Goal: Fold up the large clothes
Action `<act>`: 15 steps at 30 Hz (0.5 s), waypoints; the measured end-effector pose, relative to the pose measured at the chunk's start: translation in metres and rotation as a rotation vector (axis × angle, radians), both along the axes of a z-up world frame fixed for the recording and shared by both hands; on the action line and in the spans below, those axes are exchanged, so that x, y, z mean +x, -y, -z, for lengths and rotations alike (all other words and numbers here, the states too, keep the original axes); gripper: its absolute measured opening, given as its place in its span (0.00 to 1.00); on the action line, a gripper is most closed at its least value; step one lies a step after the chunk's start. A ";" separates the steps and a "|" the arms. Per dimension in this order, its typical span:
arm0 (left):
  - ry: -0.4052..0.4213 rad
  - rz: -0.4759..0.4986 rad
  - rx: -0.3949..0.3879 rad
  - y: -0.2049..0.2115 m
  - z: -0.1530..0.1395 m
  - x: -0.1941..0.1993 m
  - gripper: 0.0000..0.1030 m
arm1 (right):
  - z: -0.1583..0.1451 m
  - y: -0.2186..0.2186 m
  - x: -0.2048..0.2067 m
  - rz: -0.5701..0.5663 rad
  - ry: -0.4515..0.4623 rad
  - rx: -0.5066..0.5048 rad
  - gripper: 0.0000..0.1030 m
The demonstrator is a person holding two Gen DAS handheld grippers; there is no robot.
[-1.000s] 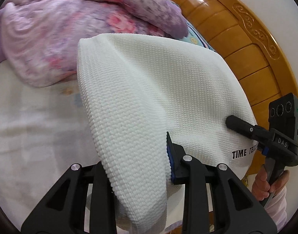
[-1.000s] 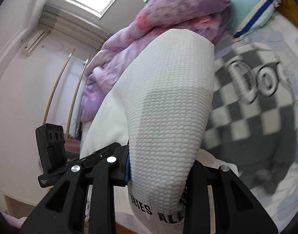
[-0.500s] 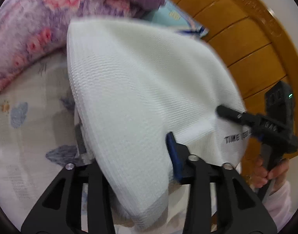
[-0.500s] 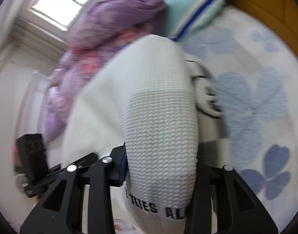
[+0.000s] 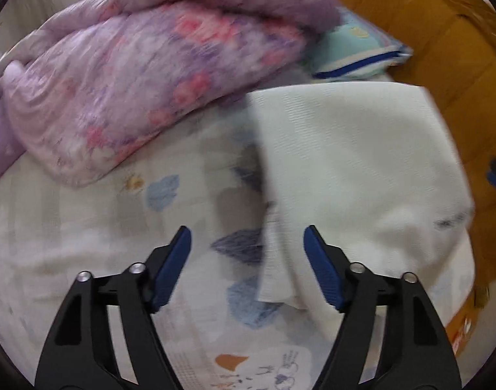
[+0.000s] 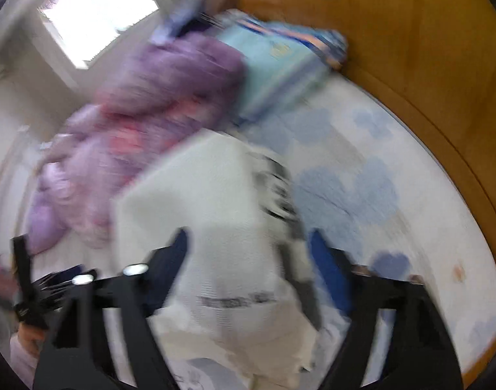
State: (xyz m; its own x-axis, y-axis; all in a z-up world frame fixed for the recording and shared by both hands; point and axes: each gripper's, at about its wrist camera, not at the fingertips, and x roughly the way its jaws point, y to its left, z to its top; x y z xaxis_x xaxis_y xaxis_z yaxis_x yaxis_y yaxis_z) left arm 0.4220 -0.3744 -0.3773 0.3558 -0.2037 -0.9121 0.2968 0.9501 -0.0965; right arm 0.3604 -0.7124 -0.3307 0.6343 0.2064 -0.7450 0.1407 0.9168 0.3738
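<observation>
On a bed with a cloud-print sheet (image 5: pixel 85 227), a folded white waffle-knit garment (image 5: pixel 355 169) lies flat in the centre-right of the left wrist view, its far edge running toward a teal pillow (image 5: pixel 355 52) and a wooden headboard (image 5: pixel 426 32) in the upper right. A purple floral quilt (image 5: pixel 134 81) is heaped across the upper left.

The left gripper (image 5: pixel 248 256) hangs low in the frame with its jaws opening; the blue pads stand clear of the cloth. Only the garment's near corner reaches into the gap, closer to the right-hand pad, and nothing presses on it. The bulk of the garment lies up and to the right of this tool, its long axis running from the lower centre of the frame toward the upper right.

In the blurred right wrist view, the right gripper (image 6: pixel 248 260) also has its jaws opening. The garment's lettered hem sits between the fingers at the bottom centre and the cloth stretches away toward the frame's middle, with a dark-printed layer showing along its right edge. The blur leaves it uncertain whether the left pad brushes the fabric, but no grip is apparent. The other handheld tool and the hand bearing it appear at the lower left edge.

Judged from these pictures, the fold has been laid down and released. The right gripper sits squarely over the hem and looks the better placed for any further smoothing or fold.
</observation>
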 end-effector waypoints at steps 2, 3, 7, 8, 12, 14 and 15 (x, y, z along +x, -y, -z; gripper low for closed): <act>-0.036 0.047 -0.056 0.018 0.007 -0.003 0.53 | -0.005 -0.015 0.003 -0.082 0.022 -0.019 0.25; -0.078 0.057 -0.076 0.027 0.019 -0.005 0.40 | 0.001 -0.026 0.010 -0.124 -0.017 -0.025 0.18; -0.145 0.006 0.057 0.055 0.092 0.002 0.15 | 0.057 -0.046 0.030 -0.089 -0.186 -0.104 0.00; -0.144 -0.005 0.060 0.058 0.107 0.008 0.15 | 0.073 -0.045 0.035 -0.067 -0.206 -0.112 0.00; -0.146 -0.046 0.005 0.053 0.119 0.028 0.16 | 0.102 -0.037 0.044 -0.013 -0.166 -0.060 0.00; -0.167 -0.023 0.017 0.050 0.105 0.032 0.16 | 0.094 -0.042 0.045 -0.011 -0.185 -0.097 0.00; -0.152 -0.015 0.015 0.048 0.096 0.032 0.16 | 0.087 -0.042 0.047 0.001 -0.226 -0.082 0.00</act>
